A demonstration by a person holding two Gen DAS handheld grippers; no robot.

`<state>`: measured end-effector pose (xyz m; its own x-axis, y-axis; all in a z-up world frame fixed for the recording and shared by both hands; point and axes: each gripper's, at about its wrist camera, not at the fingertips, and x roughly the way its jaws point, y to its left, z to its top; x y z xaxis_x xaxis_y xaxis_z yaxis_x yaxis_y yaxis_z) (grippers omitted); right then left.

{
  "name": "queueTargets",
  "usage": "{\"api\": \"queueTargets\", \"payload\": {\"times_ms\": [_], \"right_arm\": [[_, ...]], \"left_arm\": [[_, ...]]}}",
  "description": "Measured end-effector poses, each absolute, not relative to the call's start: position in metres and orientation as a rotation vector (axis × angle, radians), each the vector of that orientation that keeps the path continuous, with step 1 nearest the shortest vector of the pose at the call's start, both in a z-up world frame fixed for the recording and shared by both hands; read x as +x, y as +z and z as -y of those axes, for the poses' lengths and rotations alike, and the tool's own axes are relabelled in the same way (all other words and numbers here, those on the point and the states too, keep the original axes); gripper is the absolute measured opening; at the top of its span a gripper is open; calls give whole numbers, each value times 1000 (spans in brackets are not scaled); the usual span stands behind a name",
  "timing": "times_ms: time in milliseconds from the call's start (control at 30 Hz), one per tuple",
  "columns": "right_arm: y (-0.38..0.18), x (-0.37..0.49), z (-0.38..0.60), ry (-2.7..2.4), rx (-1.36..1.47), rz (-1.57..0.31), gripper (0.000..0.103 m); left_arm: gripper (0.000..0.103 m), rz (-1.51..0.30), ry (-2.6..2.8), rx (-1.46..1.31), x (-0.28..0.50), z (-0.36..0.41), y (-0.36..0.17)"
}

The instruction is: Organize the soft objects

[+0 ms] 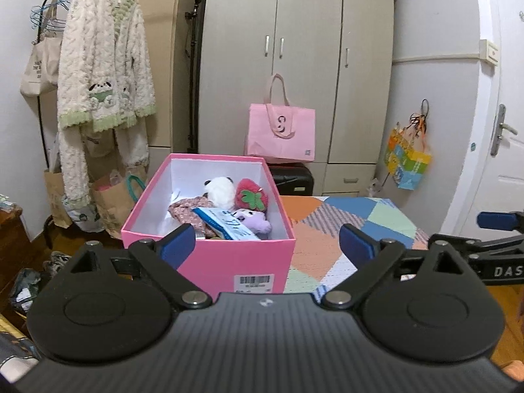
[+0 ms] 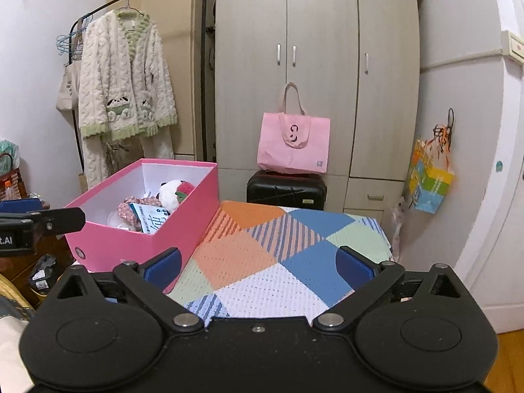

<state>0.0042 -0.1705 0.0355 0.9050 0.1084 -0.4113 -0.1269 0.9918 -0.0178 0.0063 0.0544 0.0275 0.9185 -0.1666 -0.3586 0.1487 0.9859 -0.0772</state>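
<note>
pink box holds the soft things, both tools released

the pink box stands on the left part of the tabletop, which is covered in a patchwork knit cloth of orange, blue, green and white. its top is open. inside lie a white panda plush toward the far end, a red strawberry plush just right of it, a purple plush nearer, a floral fabric piece on the left, and a blue and white packet across the near middle, resting on the fabric and touching the purple plush.

the left tool is just on the near side of the box, its blue pads spread wide with nothing between them; the left pad overlaps the box's near wall in the left wrist view. the right tool is over the patchwork cloth to the right of the box, also spread wide and holding nothing.

far behind the tabletop, a pink tote bag sits on a black suitcase in front of a grey wardrobe. to the far left, a cream fleece robe with green trim hangs on a clothes rack. a colourful bag hangs on the right wall.
</note>
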Motion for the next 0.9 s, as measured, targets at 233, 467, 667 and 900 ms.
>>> {"api": "queueTargets", "payload": {"times_ms": [233,467,667,900], "right_arm": [[33,5,172,92,-11,-461,103],[34,3,168,97,-19,-463,103],[29,4,163,92,-48,-471,103],[28,-1,167,51,-59,-456,103]], "left_arm": [[103,-353,-150,-36,5,-54,25],[103,-354,-100,0,7,-52,24],[103,-354,-107,35,2,-45,24],[103,-353,-97,37,0,-40,22]]}}
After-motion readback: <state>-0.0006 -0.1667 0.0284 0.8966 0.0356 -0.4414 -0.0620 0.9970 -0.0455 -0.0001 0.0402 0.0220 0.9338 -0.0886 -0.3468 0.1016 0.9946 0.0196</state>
